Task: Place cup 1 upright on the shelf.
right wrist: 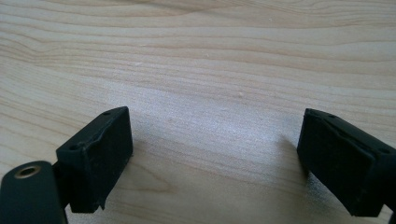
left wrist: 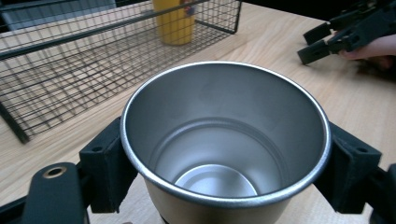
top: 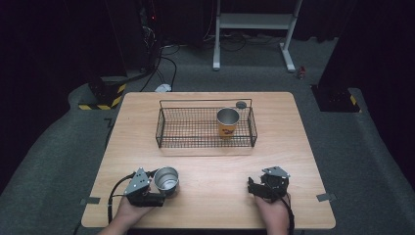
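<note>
A: Currently the left gripper (left wrist: 224, 154) clamps the steel cup (left wrist: 224, 140) by its sides, upright on the table (top: 215, 171) — why?

B: Probably bound for the wire basket (top: 195, 142), beside the yellow cup (top: 227, 122). Right gripper (right wrist: 215, 154) gapes wide, idle.

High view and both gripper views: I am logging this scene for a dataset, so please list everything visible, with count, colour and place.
Table: one, light wood, centre of the scene.
Wire basket: one, black, far middle of the table.
Yellow cup: one, steel rim with yellow body, upright inside the basket's right part.
Steel cup: one, bare silver, near left of the table, empty, between the left jaws.
Small round disc: one, grey, on the table behind the basket.
Stand frame: one, white, on the floor beyond the table.
Left hand-held gripper: one, black, closed on the steel cup.
Right hand-held gripper: one, black, jaws apart over bare wood.
</note>
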